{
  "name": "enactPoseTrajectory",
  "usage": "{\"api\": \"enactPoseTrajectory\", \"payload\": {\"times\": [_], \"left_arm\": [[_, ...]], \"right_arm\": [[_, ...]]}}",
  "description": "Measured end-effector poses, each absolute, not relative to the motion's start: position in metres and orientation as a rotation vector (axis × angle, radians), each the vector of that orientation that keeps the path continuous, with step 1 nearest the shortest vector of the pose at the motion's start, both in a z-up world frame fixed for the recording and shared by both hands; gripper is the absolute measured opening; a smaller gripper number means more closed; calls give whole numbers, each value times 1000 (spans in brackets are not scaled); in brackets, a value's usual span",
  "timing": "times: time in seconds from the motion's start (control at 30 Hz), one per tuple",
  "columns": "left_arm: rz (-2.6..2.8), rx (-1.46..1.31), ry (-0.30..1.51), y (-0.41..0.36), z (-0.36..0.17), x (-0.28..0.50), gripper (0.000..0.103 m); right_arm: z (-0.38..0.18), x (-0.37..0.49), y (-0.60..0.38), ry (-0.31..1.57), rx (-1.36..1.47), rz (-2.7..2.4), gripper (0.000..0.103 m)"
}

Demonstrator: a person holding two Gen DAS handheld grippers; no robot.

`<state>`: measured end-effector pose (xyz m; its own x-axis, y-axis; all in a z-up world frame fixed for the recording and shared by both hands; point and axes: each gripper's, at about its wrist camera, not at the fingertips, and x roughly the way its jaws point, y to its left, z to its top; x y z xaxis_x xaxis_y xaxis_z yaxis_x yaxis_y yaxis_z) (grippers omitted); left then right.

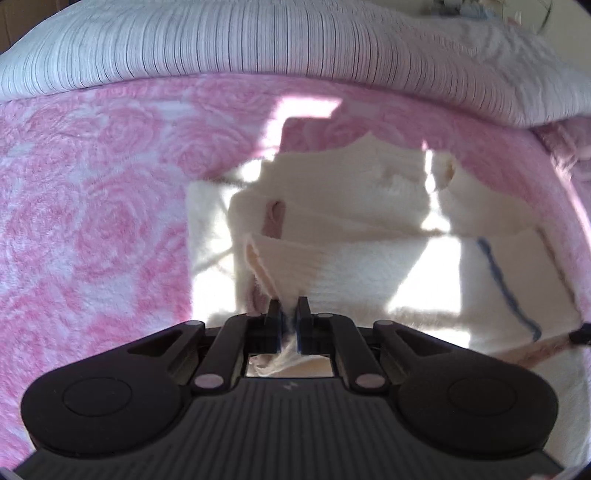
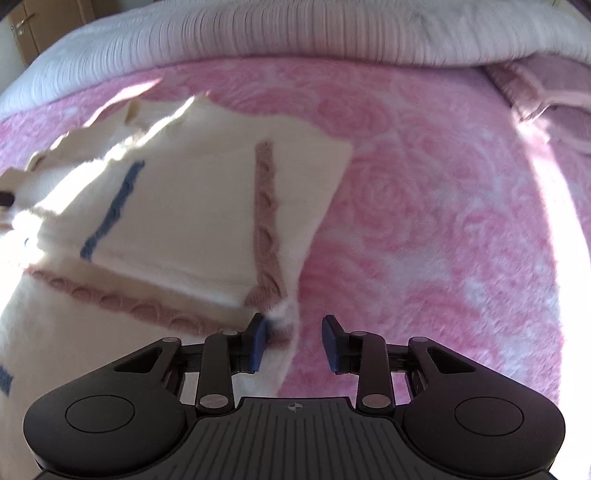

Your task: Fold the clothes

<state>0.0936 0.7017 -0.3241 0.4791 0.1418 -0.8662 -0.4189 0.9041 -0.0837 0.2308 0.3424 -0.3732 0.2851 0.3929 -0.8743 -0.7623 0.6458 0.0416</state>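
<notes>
A cream knitted sweater (image 1: 369, 258) with a blue stripe (image 1: 506, 291) lies partly folded on the pink rose-patterned blanket (image 1: 92, 221). My left gripper (image 1: 289, 310) is shut on a fluffy edge of the sweater at its near left side. In the right wrist view the sweater (image 2: 184, 221) shows a blue stripe (image 2: 114, 210) and a dusty pink cable-knit band (image 2: 266, 221). My right gripper (image 2: 295, 332) is open, with a folded corner of the sweater touching its left finger (image 2: 256, 339). The left gripper's tip shows at the far left edge (image 2: 5, 197).
A white striped duvet (image 1: 258, 40) lies bunched along the far side of the bed. A mauve folded cloth (image 2: 546, 96) lies at the far right. The pink blanket (image 2: 443, 203) stretches right of the sweater. A wooden door (image 2: 26, 26) shows at the top left.
</notes>
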Motion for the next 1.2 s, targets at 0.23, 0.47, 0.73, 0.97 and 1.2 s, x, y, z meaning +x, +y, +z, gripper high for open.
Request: {"api": "enactPoseTrajectory", "payload": {"times": [0.23, 0.47, 0.73, 0.97, 1.2], "left_arm": [[477, -333, 965, 716, -296, 78, 17], [362, -176, 967, 687, -302, 108, 9], [369, -179, 1004, 702, -328, 106, 8], [238, -164, 976, 663, -308, 31, 8], [197, -237, 1108, 622, -330, -104, 8]], "right_arm": [[-342, 246, 330, 1051, -327, 774, 32], [-335, 254, 370, 938, -258, 891, 32], [-378, 251, 386, 943, -366, 838, 33], [-344, 206, 359, 911, -305, 810, 33], [-371, 93, 299, 1058, -450, 696, 33]]}}
